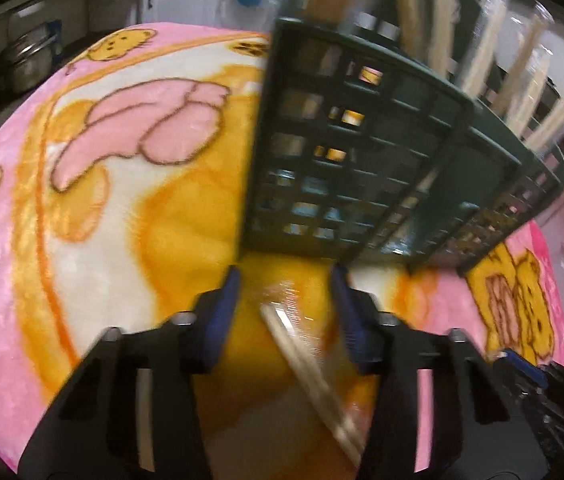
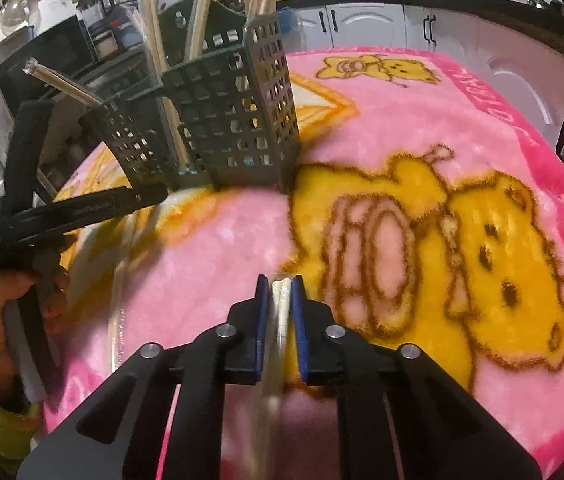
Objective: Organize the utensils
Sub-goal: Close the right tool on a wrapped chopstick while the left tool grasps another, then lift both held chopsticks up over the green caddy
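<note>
Right gripper (image 2: 280,282) jaws pinch pale plastic-wrapped chopsticks (image 2: 278,312); left gripper (image 1: 285,284) jaws spread around another, seemingly untouched.

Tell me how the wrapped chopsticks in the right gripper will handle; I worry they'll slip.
The wrapped chopsticks look thin and stiff, so probably light and unlikely to droop. Their clear film looks glossy, so they may slide between the right gripper pads. Held near one end, the long pair could swing on the way to the holder.
</note>
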A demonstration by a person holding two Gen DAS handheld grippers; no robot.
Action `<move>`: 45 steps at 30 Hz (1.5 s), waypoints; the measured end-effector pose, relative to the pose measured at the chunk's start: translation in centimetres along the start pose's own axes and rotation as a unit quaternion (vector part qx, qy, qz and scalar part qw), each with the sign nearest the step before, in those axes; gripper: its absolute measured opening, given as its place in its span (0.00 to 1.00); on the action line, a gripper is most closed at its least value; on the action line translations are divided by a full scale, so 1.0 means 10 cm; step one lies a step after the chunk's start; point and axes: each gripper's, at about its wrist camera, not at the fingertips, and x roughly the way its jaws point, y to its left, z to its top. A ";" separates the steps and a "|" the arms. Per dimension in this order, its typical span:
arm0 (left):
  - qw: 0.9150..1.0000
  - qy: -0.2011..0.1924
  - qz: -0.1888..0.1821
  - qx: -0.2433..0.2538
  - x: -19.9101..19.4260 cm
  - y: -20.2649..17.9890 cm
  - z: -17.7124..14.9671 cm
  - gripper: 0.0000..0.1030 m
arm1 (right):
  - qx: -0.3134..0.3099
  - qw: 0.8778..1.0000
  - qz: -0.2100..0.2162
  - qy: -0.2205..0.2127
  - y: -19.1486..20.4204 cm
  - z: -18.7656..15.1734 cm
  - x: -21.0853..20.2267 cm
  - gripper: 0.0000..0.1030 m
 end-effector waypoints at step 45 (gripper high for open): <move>0.959 -0.184 -0.193 0.095 -1.91 -0.62 0.35 0.00 | -0.047 0.978 0.043 -0.197 0.26 0.64 -1.38 0.06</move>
